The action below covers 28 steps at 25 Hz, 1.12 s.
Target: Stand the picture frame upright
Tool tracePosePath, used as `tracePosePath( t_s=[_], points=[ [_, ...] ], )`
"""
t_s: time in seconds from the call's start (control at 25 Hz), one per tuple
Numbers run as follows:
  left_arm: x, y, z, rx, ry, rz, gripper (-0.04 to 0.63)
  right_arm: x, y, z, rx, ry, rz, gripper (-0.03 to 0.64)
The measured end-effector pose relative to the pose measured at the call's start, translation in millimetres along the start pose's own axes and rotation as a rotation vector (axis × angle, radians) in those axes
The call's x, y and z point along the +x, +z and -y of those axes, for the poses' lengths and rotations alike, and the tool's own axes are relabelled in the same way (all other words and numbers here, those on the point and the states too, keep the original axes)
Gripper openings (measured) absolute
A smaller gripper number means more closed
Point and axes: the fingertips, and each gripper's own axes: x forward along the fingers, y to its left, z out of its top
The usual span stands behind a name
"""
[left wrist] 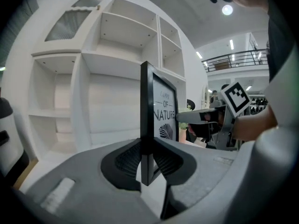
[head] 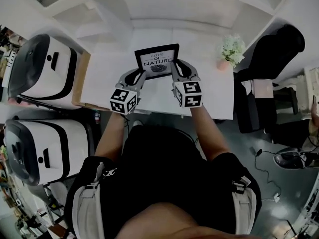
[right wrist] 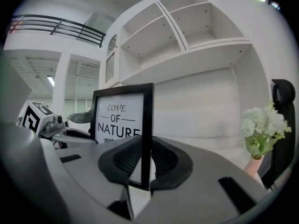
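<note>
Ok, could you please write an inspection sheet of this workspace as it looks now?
surface: white table.
job's things: picture frame, held by both side edges, print facing the person.
clutter: vase of flowers at the table's right.
grippers: left hand-held gripper shut on the frame's left edge; right hand-held gripper shut on its right edge.
cables: cable on the floor, right.
surroundings: white shelves behind; black chair right; two white machines left.

1. My head camera looks steeply down from high up at the white table [head: 209,93].
2. The camera on my left gripper [left wrist: 148,160] sits right behind the jaws, facing the white shelves [left wrist: 117,55].
3. The one on my right gripper [right wrist: 147,162] does too.
4. All three see the black-edged picture frame [head: 157,61].
</note>
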Motion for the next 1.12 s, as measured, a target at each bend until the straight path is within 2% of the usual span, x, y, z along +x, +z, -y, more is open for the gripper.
tracePosePath(
  t_s=[0.28, 0.44, 0.72, 1.12],
  points=[
    [-49.9, -15.2, -65.3, -0.052, 0.097, 0.006, 0.083, 48.0, 0.0, -72.2, -0.01, 0.116, -0.025, 0.069],
    [-69.0, -27.4, -100.1, -0.074, 0.107, -0.003, 0.083, 73.4, -3.7, -106.6, -0.022, 0.146, -0.048, 0.069],
    [-73.6, -41.8, -177.6, -0.055, 0.052, -0.026, 0.083, 132.6, -11.7, -148.1, -0.001, 0.099, -0.084, 0.069],
    [-42.7, -76.2, -257.5, -0.045, -0.086, -0.092, 0.084, 205.6, -41.7, -165.4, 0.035, -0.023, -0.17, 0.068]
  ],
)
